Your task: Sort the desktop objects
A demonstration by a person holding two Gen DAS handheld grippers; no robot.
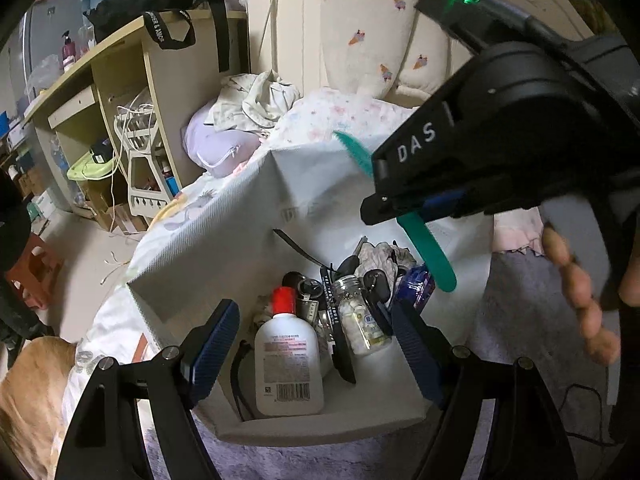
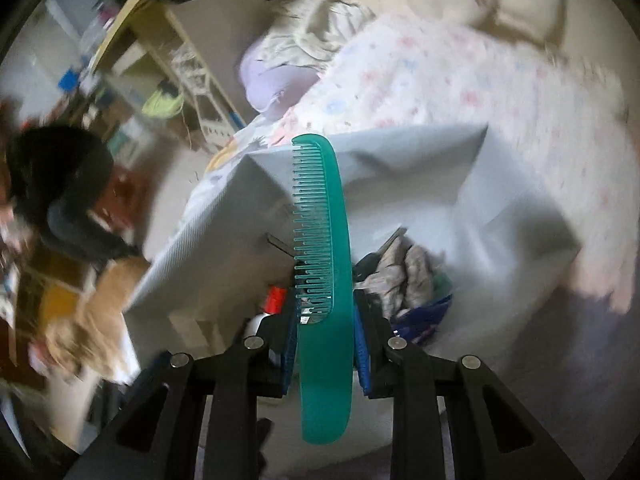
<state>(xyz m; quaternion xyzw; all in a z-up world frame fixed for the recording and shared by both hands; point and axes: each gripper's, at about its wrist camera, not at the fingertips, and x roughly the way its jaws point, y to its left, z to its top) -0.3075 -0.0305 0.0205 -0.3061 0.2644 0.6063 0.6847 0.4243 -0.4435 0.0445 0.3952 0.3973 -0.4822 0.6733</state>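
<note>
- Left wrist view: my left gripper [image 1: 316, 344] hangs open and empty over the grey fabric box [image 1: 208, 236].
- Inside the box, between my spread fingers, lies a white lotion bottle [image 1: 289, 364] with a red cap, beside a small glass jar [image 1: 362, 320] of white tablets, car keys [image 1: 376, 284] and a crumpled cloth [image 1: 384, 254].
- My right gripper [image 2: 325, 344] is clamped on the green comb [image 2: 324, 280], held above the box's far side.
- In the right wrist view the comb blocks the middle of the box.
- The box sits on a purple blanket [image 1: 532, 320], a floral quilt [image 1: 340, 116] behind it.
</note>
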